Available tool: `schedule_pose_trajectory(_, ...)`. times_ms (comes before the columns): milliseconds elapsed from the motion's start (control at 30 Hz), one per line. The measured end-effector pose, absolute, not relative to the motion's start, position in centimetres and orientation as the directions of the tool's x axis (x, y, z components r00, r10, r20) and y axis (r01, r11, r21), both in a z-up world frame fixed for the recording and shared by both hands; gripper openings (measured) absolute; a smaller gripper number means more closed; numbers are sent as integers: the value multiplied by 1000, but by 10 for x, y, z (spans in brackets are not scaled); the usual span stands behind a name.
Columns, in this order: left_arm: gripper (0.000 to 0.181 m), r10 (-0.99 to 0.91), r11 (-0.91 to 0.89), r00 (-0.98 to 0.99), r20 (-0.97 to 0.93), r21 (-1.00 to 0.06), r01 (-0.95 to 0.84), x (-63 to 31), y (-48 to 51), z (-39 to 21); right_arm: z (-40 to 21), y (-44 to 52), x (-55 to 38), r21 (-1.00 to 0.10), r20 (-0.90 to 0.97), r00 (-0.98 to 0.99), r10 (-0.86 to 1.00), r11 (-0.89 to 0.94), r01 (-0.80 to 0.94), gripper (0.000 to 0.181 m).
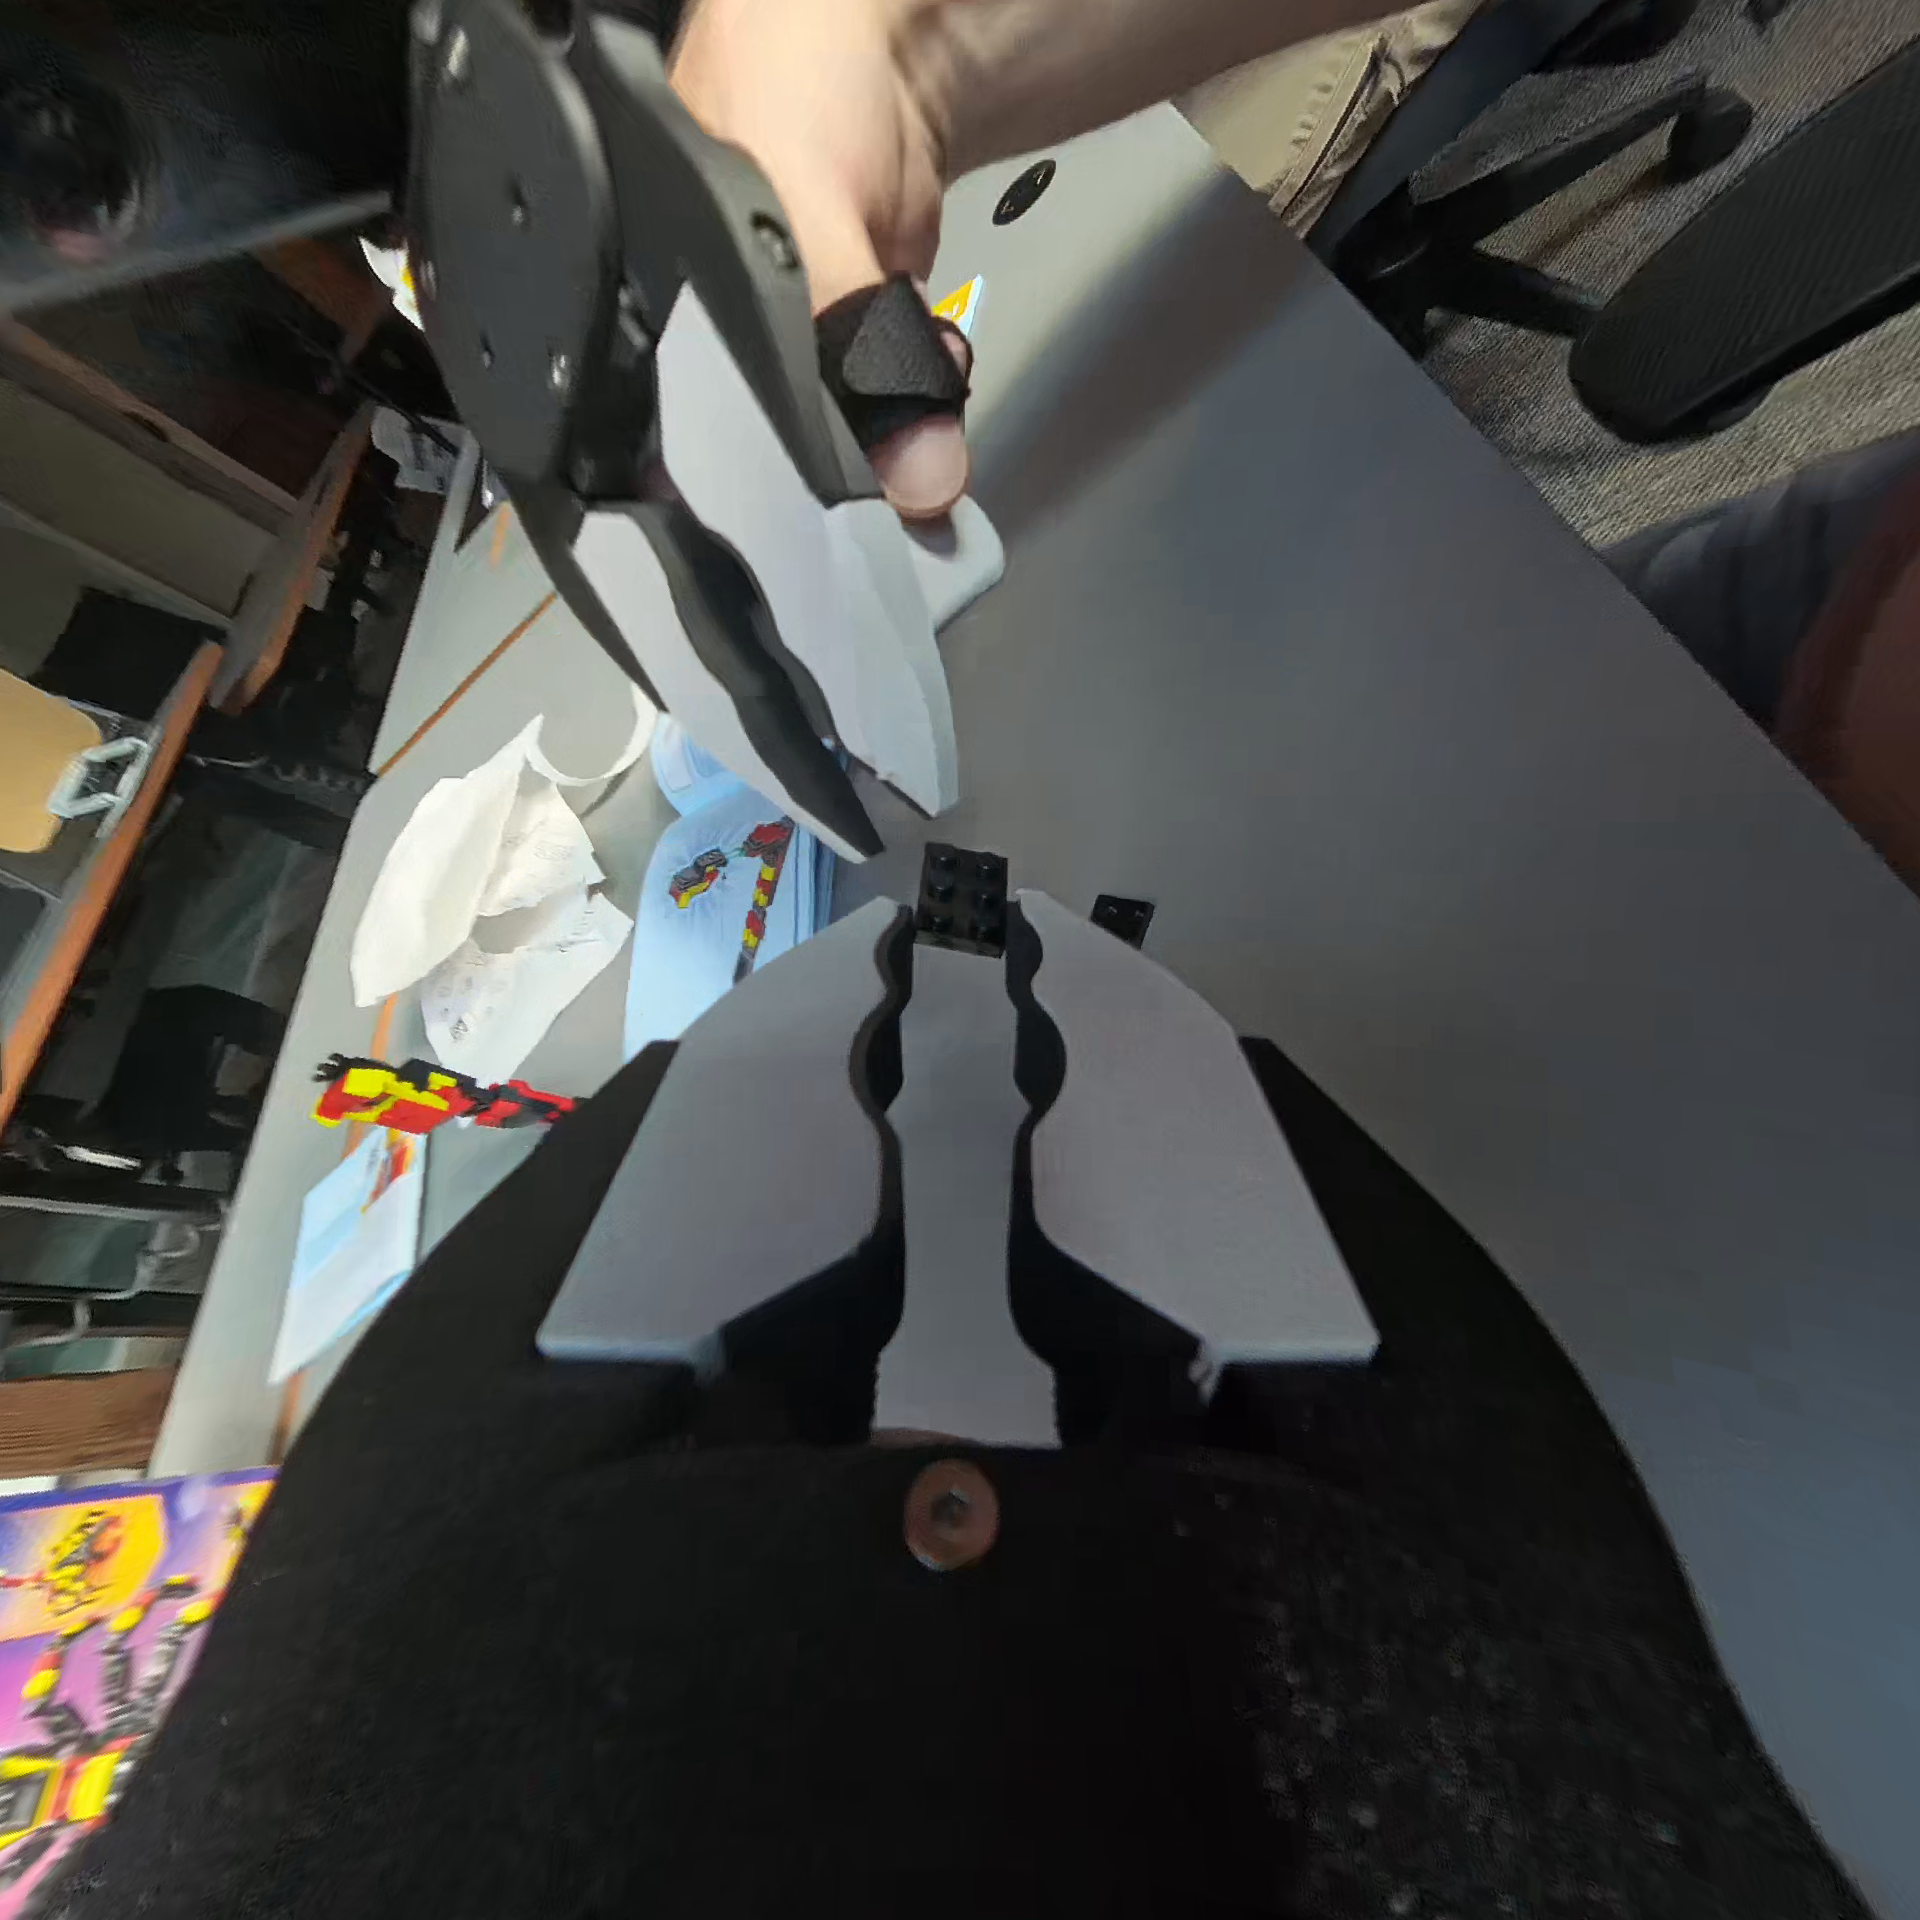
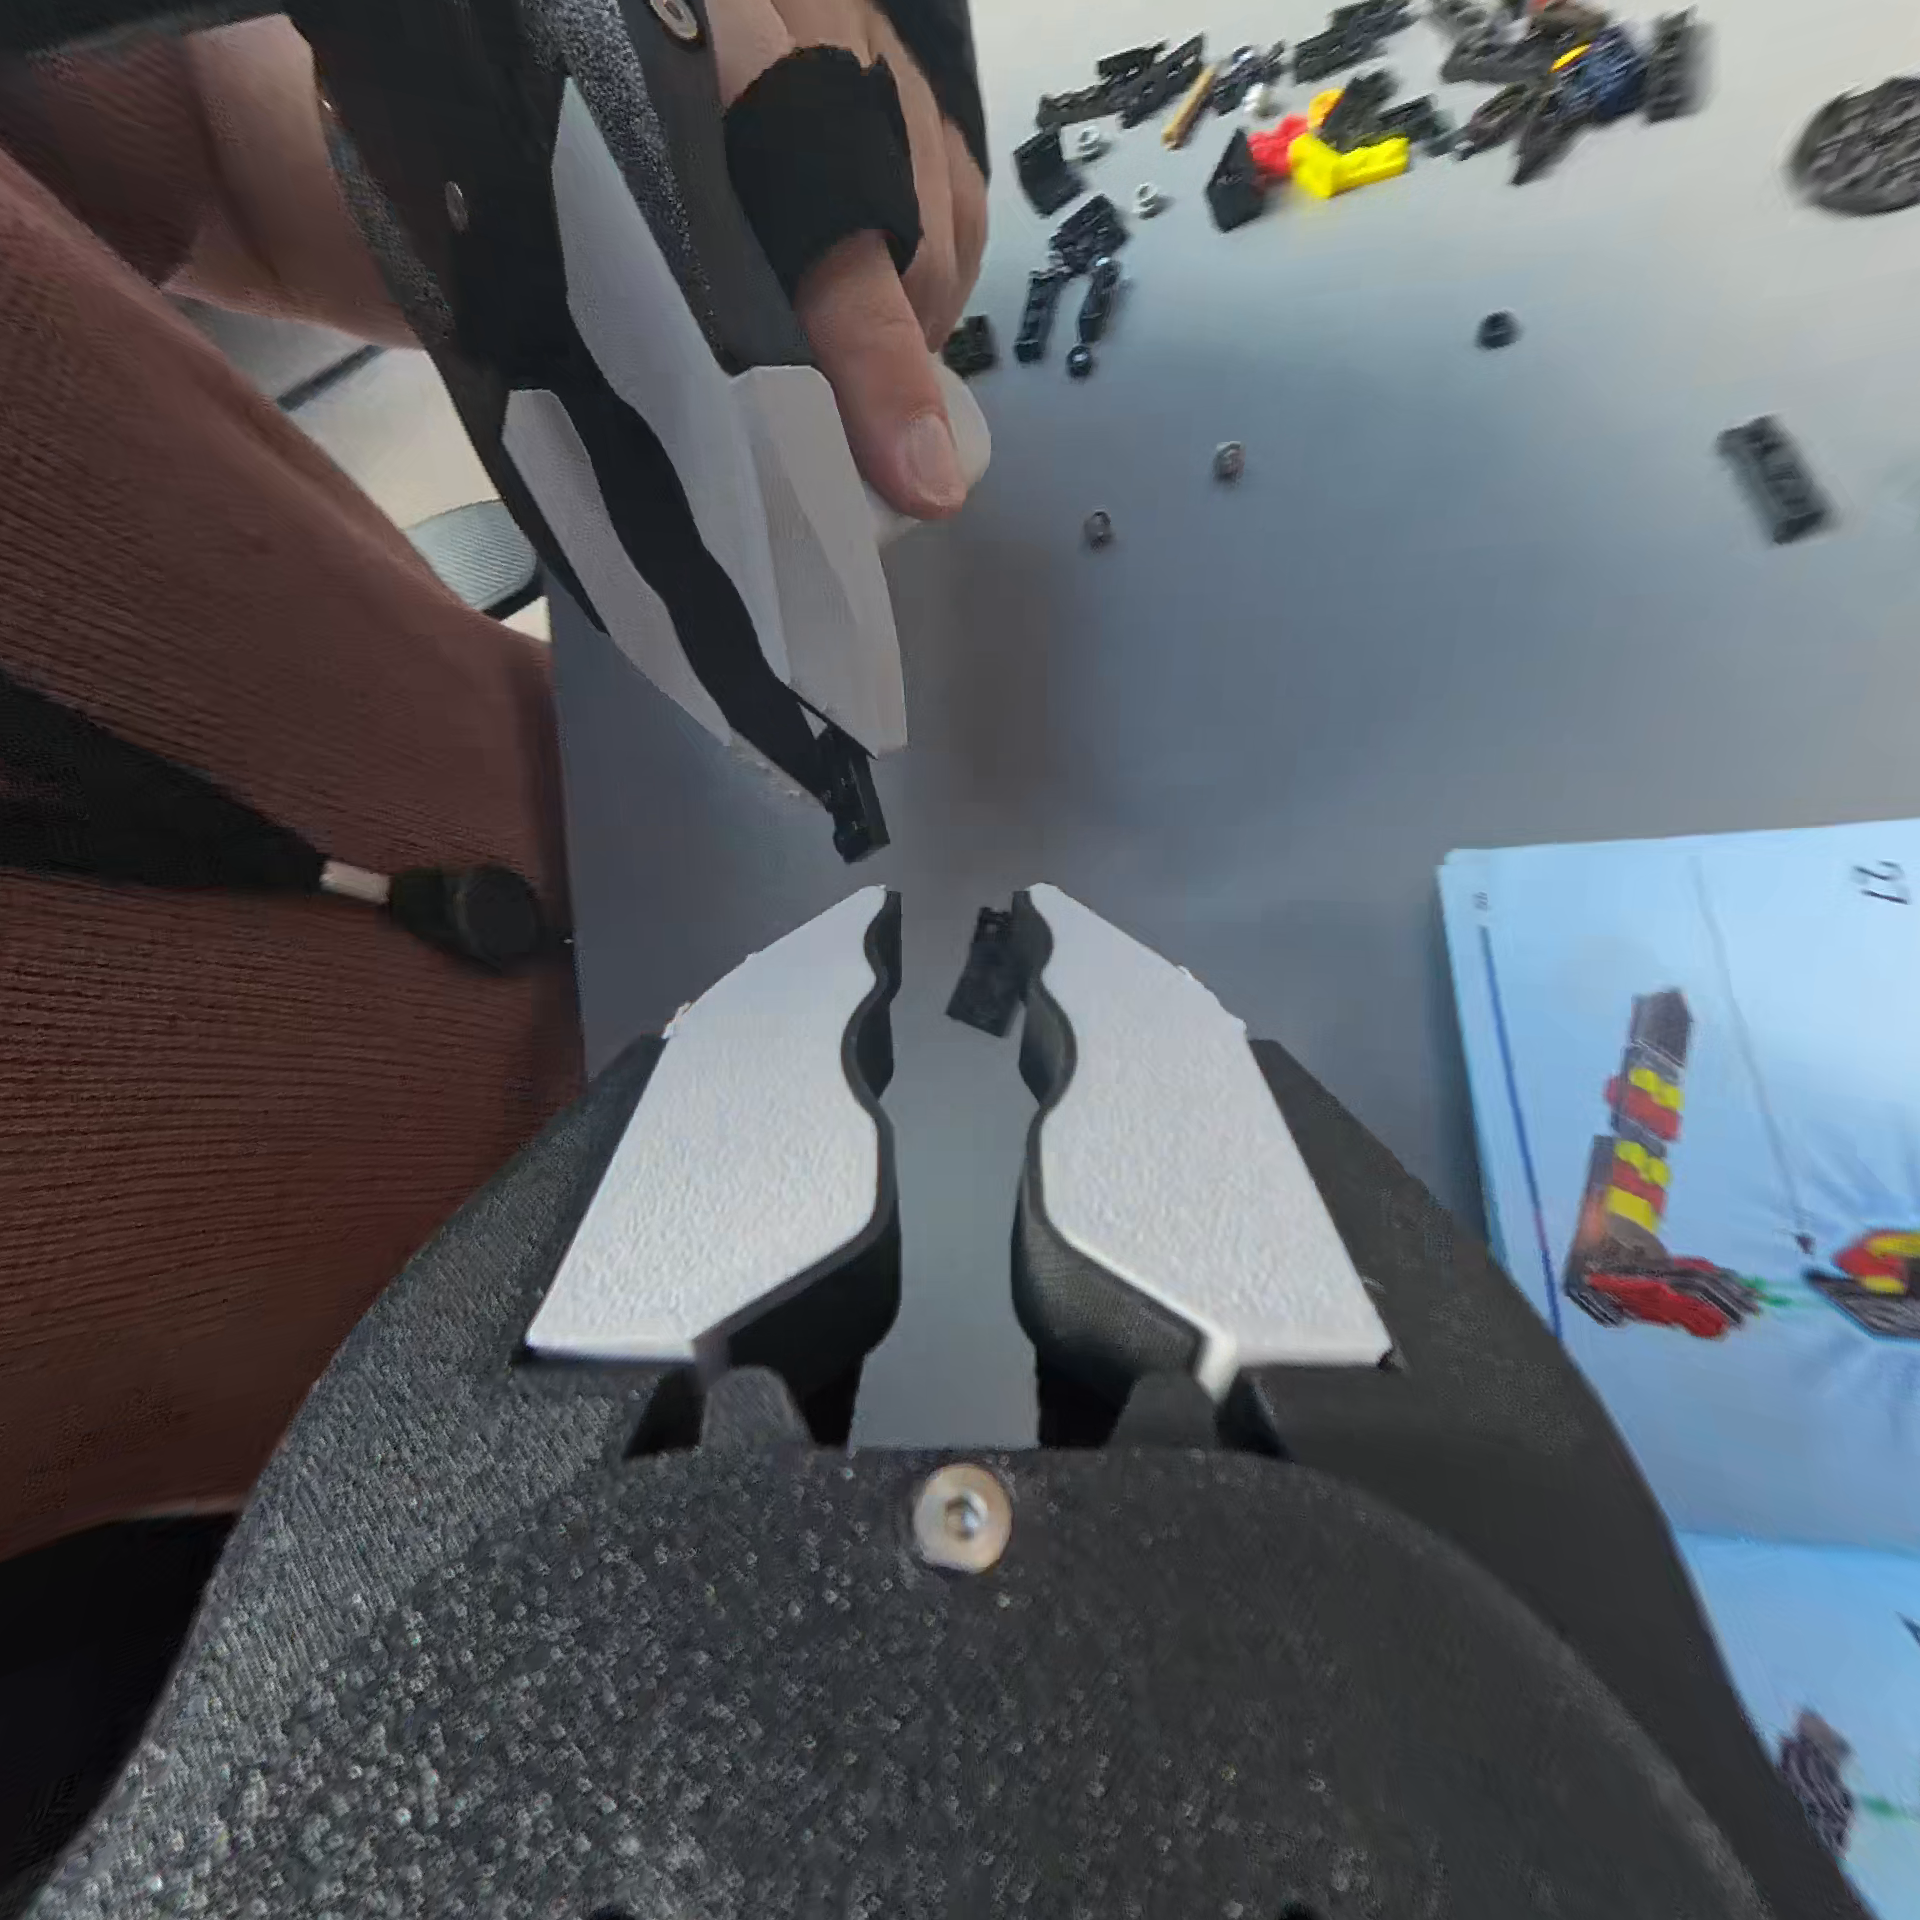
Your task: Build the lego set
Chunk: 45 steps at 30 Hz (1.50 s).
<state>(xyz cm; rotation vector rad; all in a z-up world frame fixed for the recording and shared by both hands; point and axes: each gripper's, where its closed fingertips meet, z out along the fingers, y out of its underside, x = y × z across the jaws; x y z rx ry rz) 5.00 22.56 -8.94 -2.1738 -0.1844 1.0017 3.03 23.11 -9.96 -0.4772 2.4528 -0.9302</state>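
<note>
My left gripper (image 1: pixel 958 912) is shut on a small black studded brick (image 1: pixel 962 896), held just above the grey table (image 1: pixel 1351 727). It also shows in the right wrist view (image 2: pixel 844 764), coming in from the top with the brick (image 2: pixel 854 805) at its tips. My right gripper (image 2: pixel 956 902) is open, its tips close in front of the brick. It points down at the brick in the left wrist view (image 1: pixel 899 831). A small flat black plate (image 2: pixel 992 971) shows in the gap beside its right finger. That plate lies on the table (image 1: pixel 1122 920).
An open blue instruction booklet (image 2: pixel 1683 1195) lies to the right. Loose black, red and yellow pieces (image 2: pixel 1340 135) are scattered at the far side. A red-and-yellow built section (image 1: pixel 436 1101), white bags (image 1: pixel 488 883) and the set's box (image 1: pixel 94 1621) sit left. An office chair (image 1: pixel 1714 291) stands behind. My two grippers' fingertips are within a few centimetres of each other. The red-and-yellow built section (image 1: pixel 436 1101) lies around 20 centimeters away from my right fingertips.
</note>
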Motion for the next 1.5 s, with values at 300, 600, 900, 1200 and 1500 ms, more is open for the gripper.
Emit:
schedule_pose_trajectory(300, 17, 440, -472, 885, -150, -878, 86, 34, 269, -103, -105, 266, 34, -816, 226, -920, -320, 454, -358, 22)
schedule_pose_trajectory(600, 20, 409, -568, 898, -164, -816, 110, 27, 265, -122, -128, 288, 19, -773, 191, -947, -258, 555, -307, 16)
schedule_pose_trajectory(900, 29, 366, -657, 929, -60, -723, 212, 38, 229, -155, -154, 278, 29, -671, -30, -981, -191, 732, -122, 16)
schedule_pose_trajectory(1200, 22, 426, -620, 904, -28, -736, 270, 38, 236, -160, -165, 254, 34, -582, -28, -974, -225, 796, -167, 16)
schedule_pose_trajectory(1500, 16, 486, -598, 873, -47, -746, 292, 36, 235, -160, -168, 248, 38, -528, -43, -973, -229, 832, -172, 17)
